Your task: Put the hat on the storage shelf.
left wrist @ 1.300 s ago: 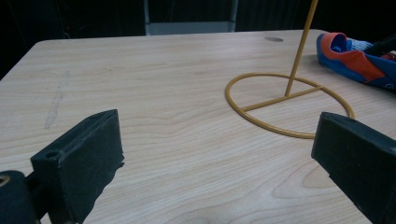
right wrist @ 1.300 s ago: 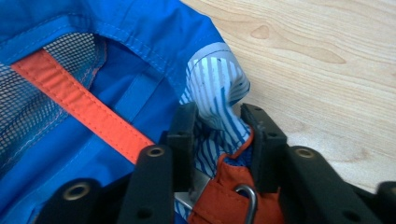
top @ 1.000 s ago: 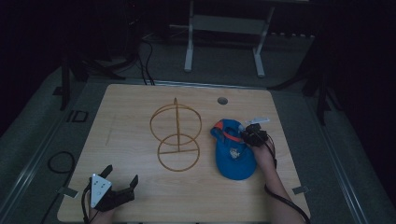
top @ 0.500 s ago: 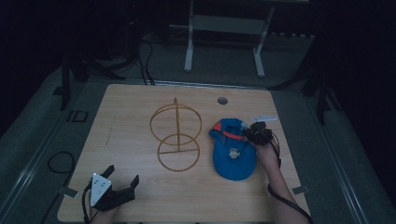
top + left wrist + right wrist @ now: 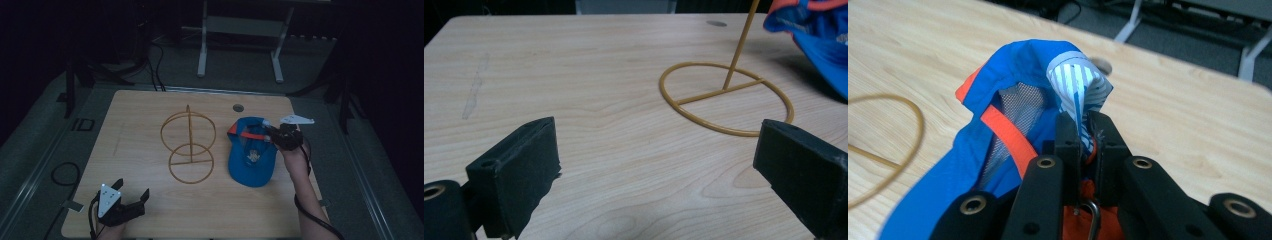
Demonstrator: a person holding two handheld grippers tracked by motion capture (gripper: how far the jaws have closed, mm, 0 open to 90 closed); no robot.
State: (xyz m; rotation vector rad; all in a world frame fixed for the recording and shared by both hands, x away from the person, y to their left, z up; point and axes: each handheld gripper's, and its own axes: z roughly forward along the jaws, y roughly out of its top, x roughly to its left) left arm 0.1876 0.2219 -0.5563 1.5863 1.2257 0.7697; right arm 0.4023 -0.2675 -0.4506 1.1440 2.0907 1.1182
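Holding: my right gripper [image 5: 1082,132] pinches the blue fabric cap with orange trim [image 5: 252,157] by its rear edge.
Stand: yellow wire stand [image 5: 189,141] lies just left of the cap — nearer this hand.
Left gripper [image 5: 659,165]: wide, empty, near corner.

The baseball cap [image 5: 252,159] is bright blue with an orange band, white mesh inside and a white lining striped in blue [image 5: 1079,82]. The wire stand [image 5: 190,142] is mustard yellow, and the worktop [image 5: 140,135] is pale wood grain. Both the left gripper [image 5: 133,195] and right gripper [image 5: 270,134] are black.
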